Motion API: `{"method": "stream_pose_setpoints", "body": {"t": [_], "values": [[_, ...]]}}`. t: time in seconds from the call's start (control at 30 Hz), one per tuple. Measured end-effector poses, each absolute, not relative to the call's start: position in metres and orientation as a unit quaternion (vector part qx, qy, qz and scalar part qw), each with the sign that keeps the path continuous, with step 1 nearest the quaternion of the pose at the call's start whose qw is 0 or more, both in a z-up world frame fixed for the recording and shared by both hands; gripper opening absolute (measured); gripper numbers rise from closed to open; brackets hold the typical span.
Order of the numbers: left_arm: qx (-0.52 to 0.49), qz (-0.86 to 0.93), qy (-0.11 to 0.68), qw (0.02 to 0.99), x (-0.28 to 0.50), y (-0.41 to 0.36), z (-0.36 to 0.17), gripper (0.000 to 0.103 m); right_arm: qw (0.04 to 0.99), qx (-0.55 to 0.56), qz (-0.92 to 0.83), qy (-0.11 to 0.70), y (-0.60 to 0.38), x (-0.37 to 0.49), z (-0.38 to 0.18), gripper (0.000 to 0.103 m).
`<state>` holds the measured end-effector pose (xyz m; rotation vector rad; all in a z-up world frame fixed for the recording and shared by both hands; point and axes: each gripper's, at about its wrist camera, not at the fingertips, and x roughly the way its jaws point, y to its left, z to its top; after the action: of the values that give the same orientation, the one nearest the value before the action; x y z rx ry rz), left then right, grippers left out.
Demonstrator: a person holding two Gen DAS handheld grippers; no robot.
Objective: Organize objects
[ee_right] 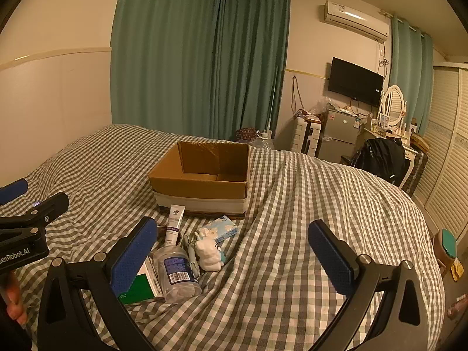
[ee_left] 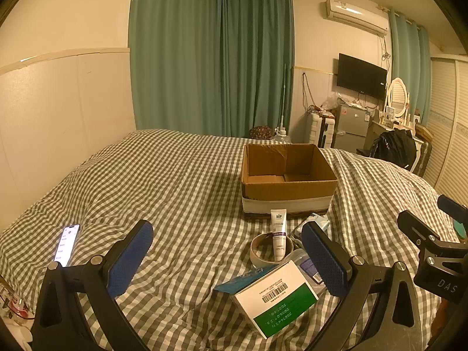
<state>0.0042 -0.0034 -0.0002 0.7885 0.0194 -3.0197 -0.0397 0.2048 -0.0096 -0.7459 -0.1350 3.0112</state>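
A bed covered with a grey-and-white checked quilt is seen in both wrist views. An open cardboard box is set on the quilt toward the far side of the bed, with nothing visible inside it. Just in front of the box a small heap of things is gathered. A white tube is laid with its lower end across a roll of tape. A white-and-green carton with a barcode is tilted at the near end of the heap, and a clear plastic bottle is lain on its side beside it. A small white plush toy and a pale blue tissue pack are placed on the right of the heap, nearer the box. A lit phone is left well apart, toward the left edge of the bed.

The left tongs are held released above the quilt, with the carton and tape roll seen between the spread fingers and nothing grasped. The right tongs are likewise spread wide and empty, positioned just right of the heap. Green curtains are hung behind the bed.
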Motion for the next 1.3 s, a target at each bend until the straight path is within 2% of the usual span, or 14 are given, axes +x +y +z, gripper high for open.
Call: {"method": "stream_pose_setpoints", "body": {"t": [1.3], "values": [[0.255, -0.967, 0.002, -0.001, 0.01, 0.002, 0.005, 0.103, 0.002, -0.23, 0.972, -0.051, 0.206, -0.033, 0.0, 0.102]]}}
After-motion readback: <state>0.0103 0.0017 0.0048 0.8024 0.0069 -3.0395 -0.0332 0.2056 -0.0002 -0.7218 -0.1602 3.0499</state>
